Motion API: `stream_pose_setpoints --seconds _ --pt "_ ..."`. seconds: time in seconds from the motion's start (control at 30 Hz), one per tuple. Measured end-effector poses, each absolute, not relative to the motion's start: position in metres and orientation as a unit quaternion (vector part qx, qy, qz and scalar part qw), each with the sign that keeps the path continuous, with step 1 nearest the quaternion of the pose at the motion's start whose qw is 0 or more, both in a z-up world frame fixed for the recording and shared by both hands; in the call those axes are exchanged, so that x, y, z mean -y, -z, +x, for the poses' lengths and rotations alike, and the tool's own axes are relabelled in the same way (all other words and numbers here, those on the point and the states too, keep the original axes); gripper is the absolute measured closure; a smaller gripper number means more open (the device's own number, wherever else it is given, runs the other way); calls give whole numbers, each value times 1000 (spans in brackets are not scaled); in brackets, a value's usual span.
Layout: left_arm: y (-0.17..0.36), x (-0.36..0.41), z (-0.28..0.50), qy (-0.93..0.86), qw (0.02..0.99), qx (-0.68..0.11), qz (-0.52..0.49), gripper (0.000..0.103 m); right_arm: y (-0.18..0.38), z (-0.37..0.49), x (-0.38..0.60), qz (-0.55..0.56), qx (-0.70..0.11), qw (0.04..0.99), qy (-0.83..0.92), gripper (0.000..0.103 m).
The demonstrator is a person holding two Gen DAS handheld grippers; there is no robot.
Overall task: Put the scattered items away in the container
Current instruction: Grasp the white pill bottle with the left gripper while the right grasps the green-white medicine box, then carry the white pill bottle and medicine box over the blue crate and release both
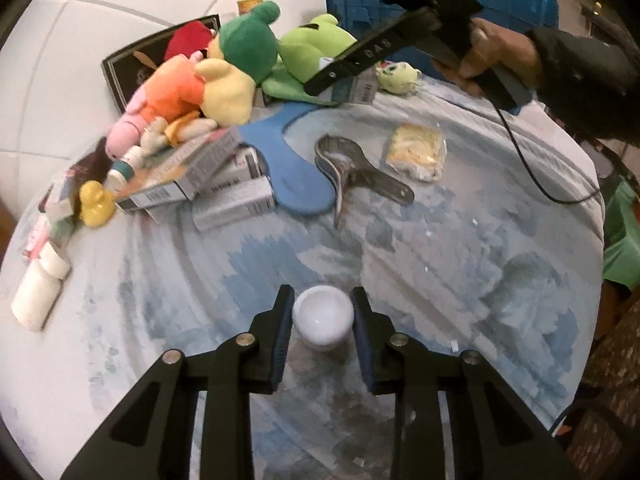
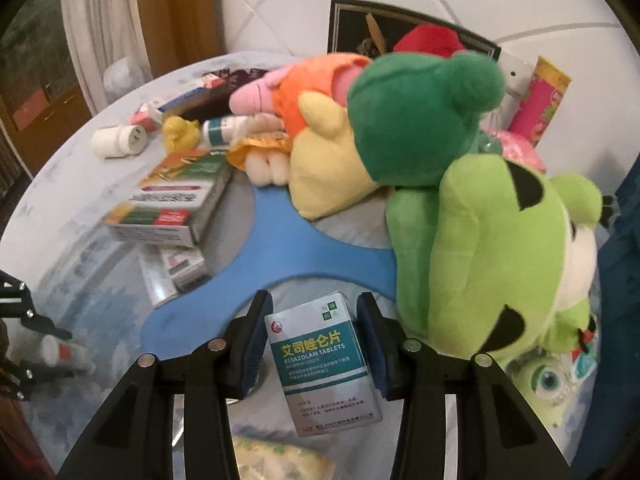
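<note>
My left gripper (image 1: pixel 322 304) is open around a small white jar (image 1: pixel 323 317) standing on the table; its fingers are close on both sides, not clearly touching. My right gripper (image 2: pixel 314 322) straddles a teal-and-white tablet box (image 2: pixel 320 364); a small gap shows at each finger. In the left wrist view the right gripper (image 1: pixel 340 76) hovers by the plush pile with the box (image 1: pixel 358 88) under it. The blue crate (image 1: pixel 440 0) stands at the table's far edge. Plush toys (image 2: pixel 420 120), medicine boxes (image 2: pixel 172 200), a yellow duck (image 1: pixel 94 204) and white bottles (image 1: pixel 38 292) lie scattered.
A metal clamp tool (image 1: pixel 352 168) and a wrapped yellow snack (image 1: pixel 418 152) lie mid-table. A blue flat curved piece (image 2: pixel 280 240) lies under the plush toys. A dark picture frame (image 1: pixel 128 68) leans at the back. A cable (image 1: pixel 532 168) trails from the right gripper.
</note>
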State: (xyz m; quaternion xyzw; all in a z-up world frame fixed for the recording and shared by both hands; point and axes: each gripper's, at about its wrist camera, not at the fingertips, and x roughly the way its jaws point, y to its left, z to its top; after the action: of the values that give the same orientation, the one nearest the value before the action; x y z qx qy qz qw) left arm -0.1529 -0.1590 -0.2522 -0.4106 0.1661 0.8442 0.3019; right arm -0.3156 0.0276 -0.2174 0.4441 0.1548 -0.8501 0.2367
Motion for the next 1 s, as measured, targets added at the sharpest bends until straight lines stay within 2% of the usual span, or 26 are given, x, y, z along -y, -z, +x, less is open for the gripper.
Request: stream_pose_setpoints --seconds 0.5,0.77,0.8,0.83,0.9,0.97,1.0 --pt "211 166 -151 -859 293 -147 -394 75 148 -272 -38 400 -126 218 881 60" --pt "242 165 -152 -838 304 -152 -428 75 159 -259 -30 419 -122 215 874 60" --pt "247 165 -154 -837 302 -151 -431 74 160 -260 -30 421 -120 215 873 60" --pt "252 164 -155 -837 301 -152 -431 67 162 -260 -30 423 -117 214 873 60" --pt "259 163 -157 -838 300 -152 -429 62 163 -261 -30 426 -114 211 872 60" --pt "264 161 -159 -841 302 -143 -427 52 165 -262 -31 428 -113 207 872 60" --pt "266 160 -160 -842 303 -138 -425 52 165 -263 -32 430 -112 205 872 60"
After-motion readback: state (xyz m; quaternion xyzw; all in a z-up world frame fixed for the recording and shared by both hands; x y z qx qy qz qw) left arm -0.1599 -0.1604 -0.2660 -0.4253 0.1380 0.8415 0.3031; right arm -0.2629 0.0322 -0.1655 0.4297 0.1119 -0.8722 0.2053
